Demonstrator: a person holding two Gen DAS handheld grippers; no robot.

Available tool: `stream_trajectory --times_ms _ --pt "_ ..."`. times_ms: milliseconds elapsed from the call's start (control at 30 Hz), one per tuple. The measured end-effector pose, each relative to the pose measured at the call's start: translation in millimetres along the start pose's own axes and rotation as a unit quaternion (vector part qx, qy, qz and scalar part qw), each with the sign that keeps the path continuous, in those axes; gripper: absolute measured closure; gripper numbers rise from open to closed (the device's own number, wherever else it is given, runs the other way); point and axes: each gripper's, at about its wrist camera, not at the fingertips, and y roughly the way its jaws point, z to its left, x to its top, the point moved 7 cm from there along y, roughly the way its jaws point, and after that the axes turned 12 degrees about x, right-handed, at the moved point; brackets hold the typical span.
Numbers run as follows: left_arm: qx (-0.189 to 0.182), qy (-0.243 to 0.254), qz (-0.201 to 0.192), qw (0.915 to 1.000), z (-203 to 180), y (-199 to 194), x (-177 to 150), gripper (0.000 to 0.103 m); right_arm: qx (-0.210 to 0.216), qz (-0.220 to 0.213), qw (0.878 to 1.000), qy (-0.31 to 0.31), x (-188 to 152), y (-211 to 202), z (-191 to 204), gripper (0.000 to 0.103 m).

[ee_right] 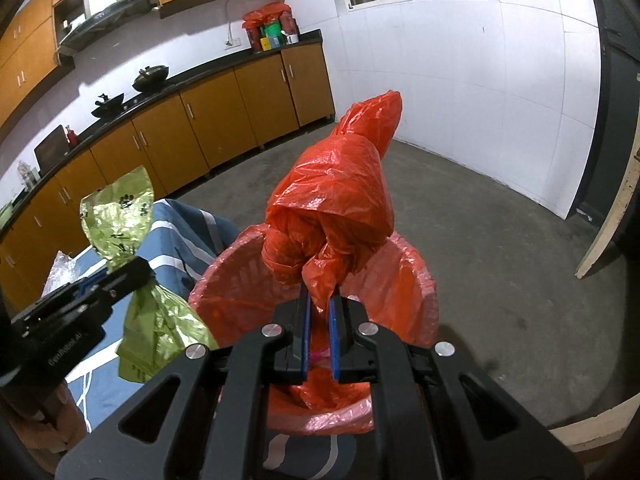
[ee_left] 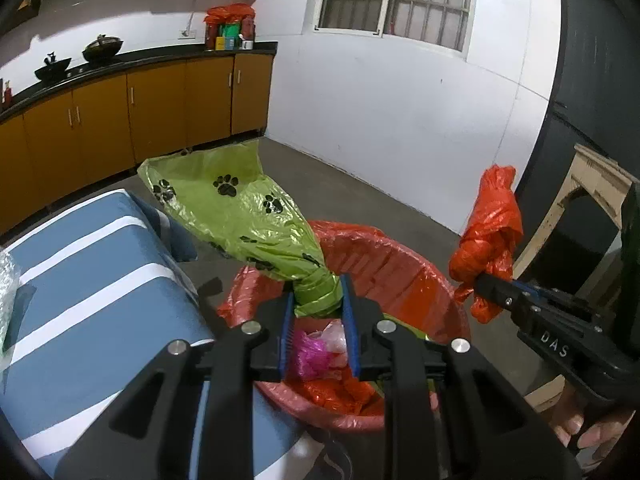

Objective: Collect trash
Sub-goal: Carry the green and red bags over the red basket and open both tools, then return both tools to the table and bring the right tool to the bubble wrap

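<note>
Both grippers are carrying a piece of rubbish toward the red-lined bin (ee_left: 400,264), and the step in hand looks like the drop into it. To do it well, each bag should be hanging fully inside the rim before the jaws part — the loose plastic sticks out well past the fingers and could catch on the liner's edge or slide down outside. The left gripper (ee_left: 318,308), at lower centre of the left wrist view, is pinching the twisted neck of the green paw-print bag (ee_left: 236,208); its jaws are standing only a little apart, closed down on the bunched plastic, while the bag's body is fanning up and to the left, partly over the striped blue cloth (ee_left: 92,264) rather than the bin. That one seems to need more travel toward the bin's middle, or a tilt downward. The right gripper (ee_right: 320,300), at lower centre of its own view, is clamped as tight as it goes on a thin tail of the knotted orange bag (ee_right: 336,208), whose bulk is rising above the fingertips, directly over the bin's opening in the picture. Inside the bin, pink and white scraps (ee_left: 320,348) are already lying — so the drop has a soft landing.
</note>
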Motion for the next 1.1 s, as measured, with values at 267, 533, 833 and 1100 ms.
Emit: stream_trajectory --times_ms 267,533,833,1100 --pt "-0.004 0.012 0.018 0.9998 -11.2 20.1 -10.3 0.072 0.001 0.004 1.0 0.011 0.4 5.8 -1.6 0.09" --pt "0.02 0.0 0.028 0.9994 8.5 28.7 -21.0 0.061 -0.002 0.008 1.0 0.017 -4.5 7.6 -4.7 0.074" --pt "0.088 -0.036 -0.002 0.9954 63.4 6.2 -26.3 0.047 -0.007 0.004 1.0 -0.007 -3.3 6.0 8.3 0.071" --pt "0.181 -0.08 -0.04 0.9793 150.7 -45.8 -42.5 0.039 0.048 0.012 0.996 -0.068 0.0 25.2 80.2 0.071"
